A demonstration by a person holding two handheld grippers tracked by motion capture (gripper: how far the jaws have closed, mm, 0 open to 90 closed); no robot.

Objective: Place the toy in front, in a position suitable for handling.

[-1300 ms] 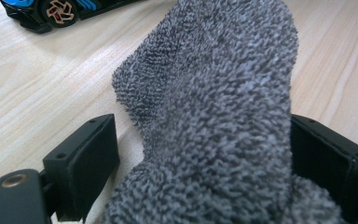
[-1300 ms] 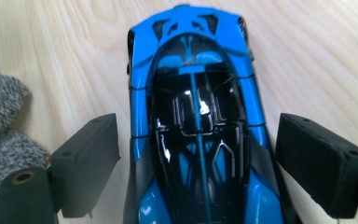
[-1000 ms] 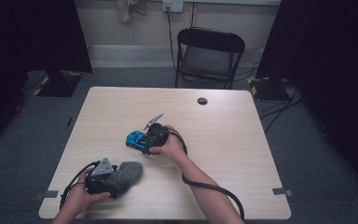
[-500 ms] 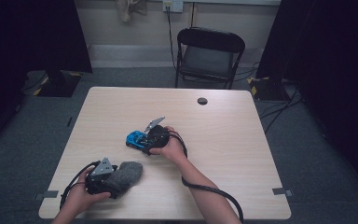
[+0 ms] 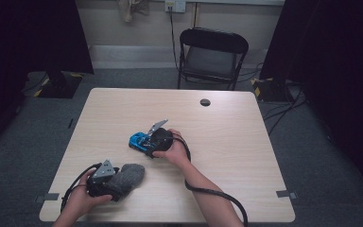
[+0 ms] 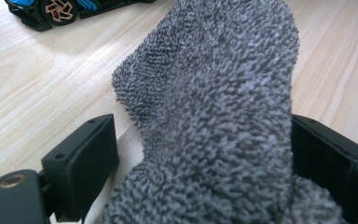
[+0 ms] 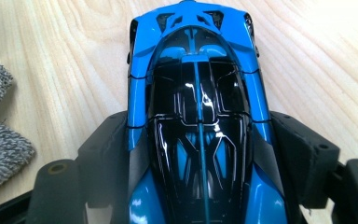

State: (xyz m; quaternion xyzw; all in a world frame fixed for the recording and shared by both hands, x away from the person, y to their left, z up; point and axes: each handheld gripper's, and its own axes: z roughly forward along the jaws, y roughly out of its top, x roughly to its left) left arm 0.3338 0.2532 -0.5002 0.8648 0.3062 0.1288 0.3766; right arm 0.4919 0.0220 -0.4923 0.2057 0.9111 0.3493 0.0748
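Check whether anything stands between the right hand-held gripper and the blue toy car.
Nothing visible does. The blue toy car already sits between the jaws of the right hand-held gripper, which have just been closing around its sides.

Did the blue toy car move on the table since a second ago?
No. The blue toy car sits at the same spot below and left of the table's dark round hole. The right gripper has its jaws around it; they have just been closing.

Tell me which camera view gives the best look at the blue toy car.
The right gripper view: the blue toy car sits large from above, roof and black stripes sharp. The high view shows it small, partly behind the right hand-held gripper. The left gripper view catches one wheel and its side at the top edge.
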